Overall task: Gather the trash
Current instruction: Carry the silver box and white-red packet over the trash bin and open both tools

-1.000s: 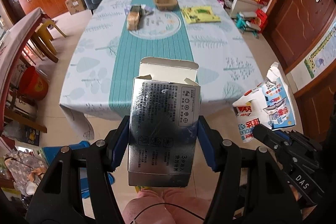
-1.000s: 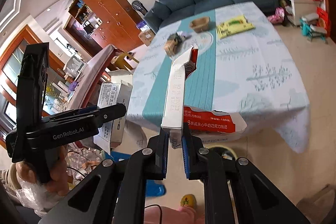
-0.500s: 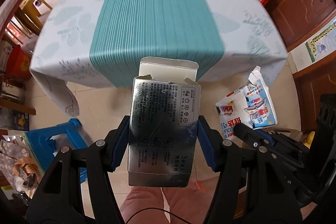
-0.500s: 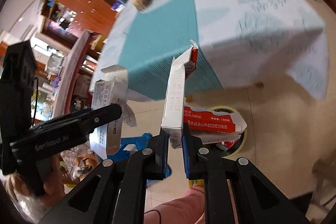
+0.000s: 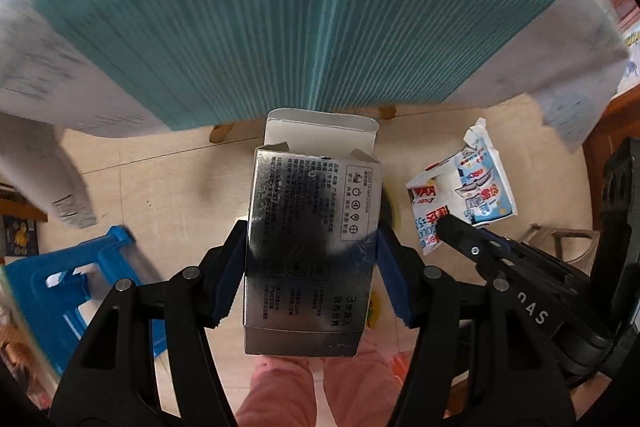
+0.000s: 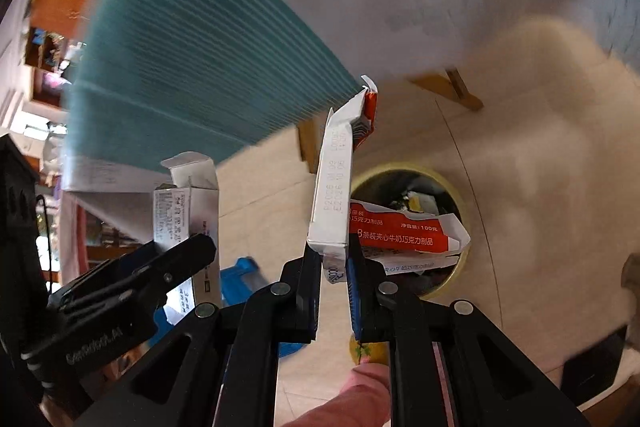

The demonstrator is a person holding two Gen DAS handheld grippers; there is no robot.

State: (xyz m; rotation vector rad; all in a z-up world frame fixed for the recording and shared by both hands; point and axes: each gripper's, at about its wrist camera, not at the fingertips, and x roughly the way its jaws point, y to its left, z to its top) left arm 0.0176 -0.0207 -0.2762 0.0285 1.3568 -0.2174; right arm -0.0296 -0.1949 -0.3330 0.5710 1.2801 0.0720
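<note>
- Dropping away from the counter [image 5: 280,7] with its teal-striped, white-bordered cloth is what has changed: a second ago the whole top, sofa and room were framed, whereas now only the cloth's overhang fills the upper part of both views and the beige tiled floor [image 5: 172,187] lies below. Both tools have been tipped steeply downward.
- A round yellow-rimmed waste bin [image 6: 460,195], already holding scraps, is now seen directly behind the right tool's load; it was barely visible earlier. The carry is judged nearly finished, with release over the bin as the remaining step.
- The silver printed cardboard box [image 5: 312,247], top flap open, is clamped between the blue pads of the left tool [image 5: 312,275], whose jaws are spread wide around its sides. It hangs over the floor, beside the bin rather than over it.
- The flattened white-and-red chocolate carton [image 6: 332,195] is pinched by its lower edge in the right tool [image 6: 334,287], jaws almost closed, and is held upright at the bin's near rim.
</note>
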